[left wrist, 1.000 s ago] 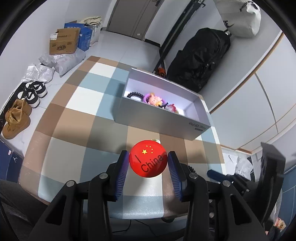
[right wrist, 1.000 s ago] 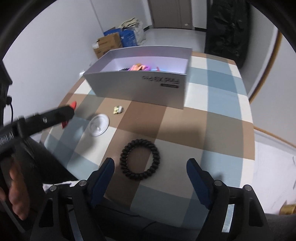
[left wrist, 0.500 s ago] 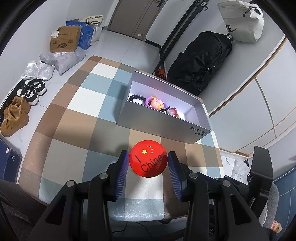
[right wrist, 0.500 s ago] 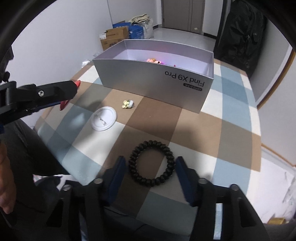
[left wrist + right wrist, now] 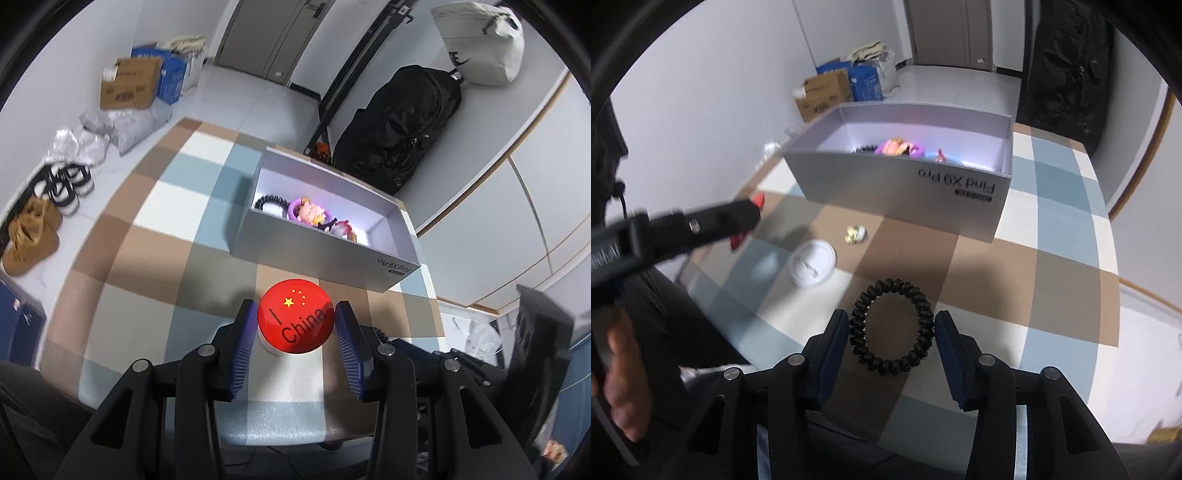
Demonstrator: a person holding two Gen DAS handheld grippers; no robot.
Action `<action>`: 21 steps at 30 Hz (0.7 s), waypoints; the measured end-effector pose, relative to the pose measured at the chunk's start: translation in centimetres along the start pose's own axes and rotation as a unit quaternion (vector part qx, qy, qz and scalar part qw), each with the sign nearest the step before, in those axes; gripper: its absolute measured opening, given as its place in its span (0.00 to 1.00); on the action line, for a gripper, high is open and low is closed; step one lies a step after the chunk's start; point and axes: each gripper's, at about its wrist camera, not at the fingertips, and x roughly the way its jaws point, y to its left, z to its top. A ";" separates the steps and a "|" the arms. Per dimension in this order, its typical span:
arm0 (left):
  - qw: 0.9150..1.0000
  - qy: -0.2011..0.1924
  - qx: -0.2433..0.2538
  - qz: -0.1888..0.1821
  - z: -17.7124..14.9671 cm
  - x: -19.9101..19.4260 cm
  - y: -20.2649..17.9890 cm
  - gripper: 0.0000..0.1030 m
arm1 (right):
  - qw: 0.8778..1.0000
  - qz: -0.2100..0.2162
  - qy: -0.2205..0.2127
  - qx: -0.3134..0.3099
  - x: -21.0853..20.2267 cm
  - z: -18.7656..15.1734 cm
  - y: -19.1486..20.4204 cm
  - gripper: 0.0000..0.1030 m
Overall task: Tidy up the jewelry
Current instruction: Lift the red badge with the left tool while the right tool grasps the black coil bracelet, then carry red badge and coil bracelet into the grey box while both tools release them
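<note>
Your left gripper has its jaws closed on the red badge, whose face reads "I China" under yellow stars; a pale patch below the badge is mostly hidden by it, so you cannot tell what it is. From the right wrist view that same gripper crosses the left side as a blurred dark bar, with only slivers of red showing at its tip. Your bare hand at the lower left is cut off by the edge and out of focus.

Your right gripper has its jaws drawn in on either side of the black coil hair tie; whether the pads actually press it is hard to judge.

Only the right view shows the white disc and the small gold-and-pale trinket lying on the checked table, both in front of the silver box.

The left view looks deeper into the box, where another black coil tie, a purple-and-pink charm and a smaller pinkish piece lie along its near wall, partly hidden.
</note>
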 end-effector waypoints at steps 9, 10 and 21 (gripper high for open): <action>1.000 -0.011 0.020 0.011 0.8 -0.2 -0.8 0.36 | 0.996 0.050 -0.041 0.054 -1.7 2.5 -1.4 0.46; 1.000 -0.014 0.022 0.013 0.9 -0.2 -0.9 0.36 | 0.996 0.057 -0.045 0.057 -1.8 2.8 -1.5 0.46; 0.999 -0.017 0.019 0.022 4.5 0.3 -1.6 0.36 | 0.987 0.102 -0.080 0.093 -3.0 6.8 -3.1 0.46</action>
